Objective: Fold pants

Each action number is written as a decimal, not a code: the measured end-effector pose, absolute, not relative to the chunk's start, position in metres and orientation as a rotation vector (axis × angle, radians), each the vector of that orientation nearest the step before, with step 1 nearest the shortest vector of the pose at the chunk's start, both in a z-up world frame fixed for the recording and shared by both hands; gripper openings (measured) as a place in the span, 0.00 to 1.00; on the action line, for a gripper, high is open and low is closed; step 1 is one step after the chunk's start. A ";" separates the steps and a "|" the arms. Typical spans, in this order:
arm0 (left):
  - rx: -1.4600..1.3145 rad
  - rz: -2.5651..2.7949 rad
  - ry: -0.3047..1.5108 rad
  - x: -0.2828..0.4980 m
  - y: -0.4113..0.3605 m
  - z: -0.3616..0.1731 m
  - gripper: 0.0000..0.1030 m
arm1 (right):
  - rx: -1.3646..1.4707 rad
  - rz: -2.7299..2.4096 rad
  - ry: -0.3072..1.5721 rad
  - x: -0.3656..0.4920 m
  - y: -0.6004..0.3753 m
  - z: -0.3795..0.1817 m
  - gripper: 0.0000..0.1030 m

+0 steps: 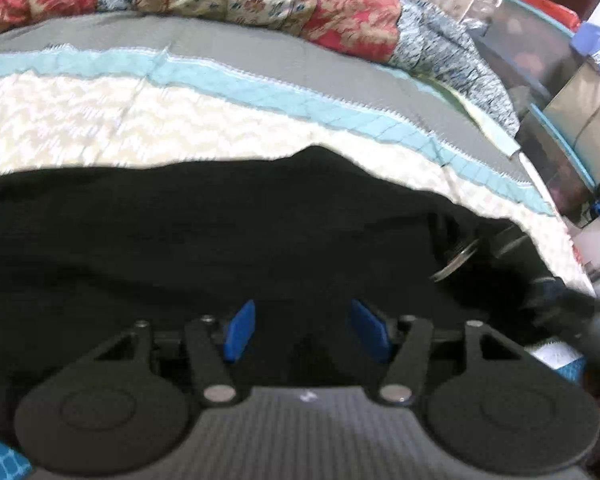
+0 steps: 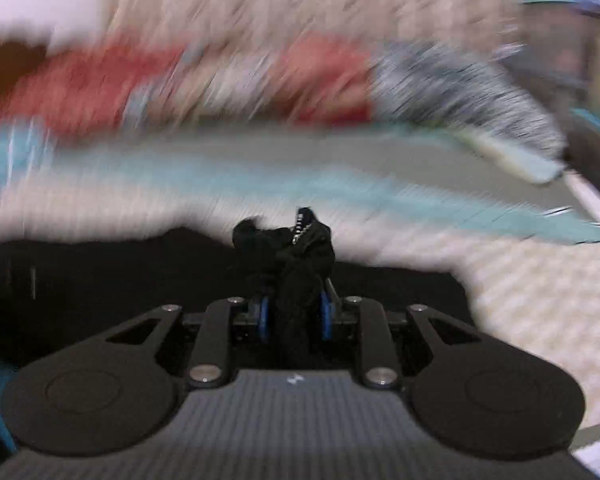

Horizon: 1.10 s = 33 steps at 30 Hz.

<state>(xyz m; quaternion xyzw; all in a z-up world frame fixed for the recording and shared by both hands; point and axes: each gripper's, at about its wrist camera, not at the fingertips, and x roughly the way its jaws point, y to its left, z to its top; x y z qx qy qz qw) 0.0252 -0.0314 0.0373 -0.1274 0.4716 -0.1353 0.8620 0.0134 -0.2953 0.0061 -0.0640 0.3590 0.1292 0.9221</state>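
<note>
right gripper (image 2: 295, 314) is pinching a bunched zipper end of the black pants (image 1: 204, 240), lifting it | left gripper (image 1: 302, 330) is hovering spread wide, empty, over cloth | pants are lying across the near bedspread (image 1: 100, 120), long axis left-right | right gripper is leading the fold

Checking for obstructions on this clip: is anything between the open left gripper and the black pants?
Nothing visible. The left gripper sits open directly over the black pants on the quilt; the right gripper already clamps a bunch.
</note>
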 end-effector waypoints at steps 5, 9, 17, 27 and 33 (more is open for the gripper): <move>-0.279 -0.311 0.975 0.013 -0.018 0.039 0.57 | -0.465 0.233 0.652 -0.016 -0.253 -0.014 0.63; -0.311 -0.309 0.933 0.000 0.003 0.046 0.59 | -0.265 0.305 0.601 -0.025 -0.275 0.021 0.70; -0.304 -0.269 0.888 -0.036 0.037 0.053 0.59 | 0.014 0.254 0.778 0.021 -0.277 -0.013 0.40; -0.465 -0.064 0.777 -0.096 0.123 0.059 0.78 | 0.016 0.247 0.659 -0.011 -0.248 0.026 0.49; -0.634 0.005 0.769 -0.098 0.163 0.042 0.86 | 0.191 0.341 0.761 -0.008 -0.221 0.018 0.48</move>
